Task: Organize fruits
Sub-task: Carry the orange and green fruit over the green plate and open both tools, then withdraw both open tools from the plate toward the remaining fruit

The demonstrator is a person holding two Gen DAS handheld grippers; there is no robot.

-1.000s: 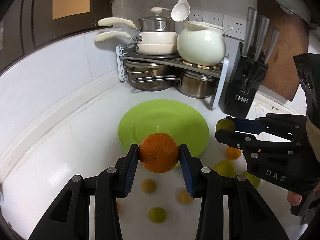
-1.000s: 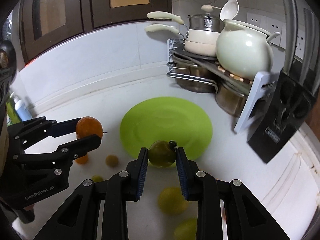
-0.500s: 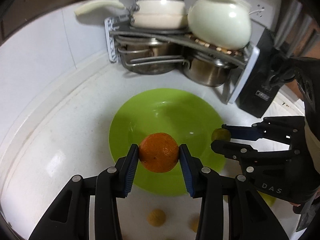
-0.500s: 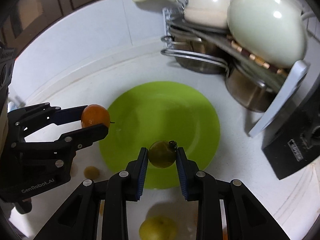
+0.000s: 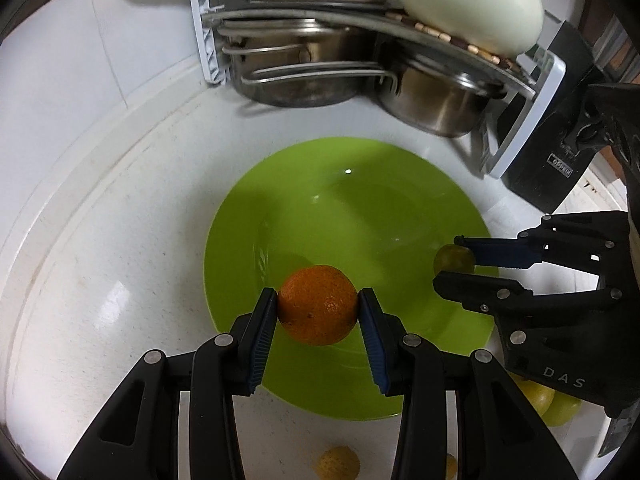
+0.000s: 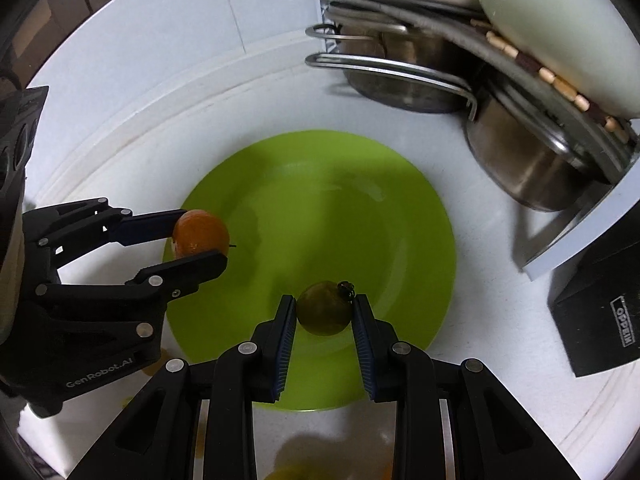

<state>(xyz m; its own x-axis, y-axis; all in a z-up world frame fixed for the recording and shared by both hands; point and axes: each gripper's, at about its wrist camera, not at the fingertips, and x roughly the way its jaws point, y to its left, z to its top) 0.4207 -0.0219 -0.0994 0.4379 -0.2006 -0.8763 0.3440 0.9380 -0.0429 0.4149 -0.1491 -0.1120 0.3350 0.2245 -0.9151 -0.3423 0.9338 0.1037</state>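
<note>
While hidden rightward, yellow fruits (image 5: pixel 536 398) show leftward.

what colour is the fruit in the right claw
Dull olive green fruit, with a dark stem; clearest in the right wrist view.

The black hand-held gripper (image 5: pixel 454 268) on the right bears pale letters "DAS" on its body. The left black hand-held gripper (image 6: pixel 198 246) reads "GenRobot.AI". The black rectangular knife block (image 6: pixel 600 312) carries a small label, "OPPEIN".

Both tongs (image 5: pixel 318 310) (image 6: pixel 324 314) (angled downward) clamped on fruit
</note>
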